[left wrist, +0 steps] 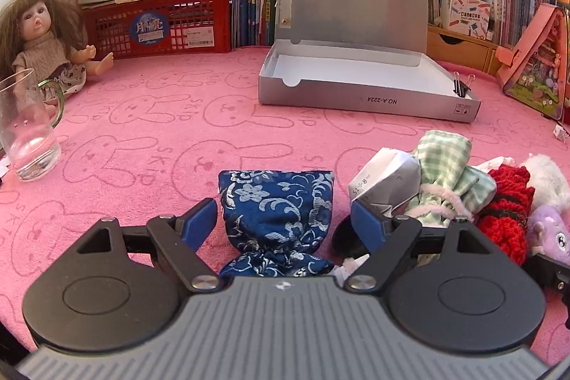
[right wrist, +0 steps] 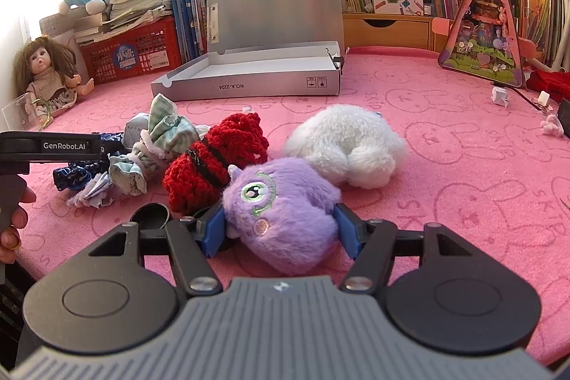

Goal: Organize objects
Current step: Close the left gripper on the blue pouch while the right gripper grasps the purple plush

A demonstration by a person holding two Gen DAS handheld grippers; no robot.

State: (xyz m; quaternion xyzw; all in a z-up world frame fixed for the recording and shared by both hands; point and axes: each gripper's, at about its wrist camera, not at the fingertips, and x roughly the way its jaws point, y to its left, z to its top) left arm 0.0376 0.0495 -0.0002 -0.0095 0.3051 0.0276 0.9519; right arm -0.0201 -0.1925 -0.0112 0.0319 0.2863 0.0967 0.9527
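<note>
Straddling the blue brocade pouch (left wrist: pixel 276 212) at lower centre, my left claw (left wrist: pixel 285 219) gapes without touching it; my right claw (right wrist: pixel 279 230) presses both pads against the purple plush (right wrist: pixel 285 212), low centre.

The glass mug (left wrist: pixel 26 127) at the left edge of the left wrist view is cut off by the frame, and its handle covers part of the doll's (left wrist: pixel 42 38) skirt; the purple plush (left wrist: pixel 550 234) at lower right shows only a sliver there; the black disc (left wrist: pixel 347 235) sits half behind a blue finger pad (left wrist: pixel 367 225); the tied end of the blue brocade pouch (left wrist: pixel 276 207) runs under the gripper body; in the right wrist view the left gripper (right wrist: pixel 50 146) hides most of that pouch; the tiny white objects (right wrist: pixel 500 95) at right are too small to tell.
</note>
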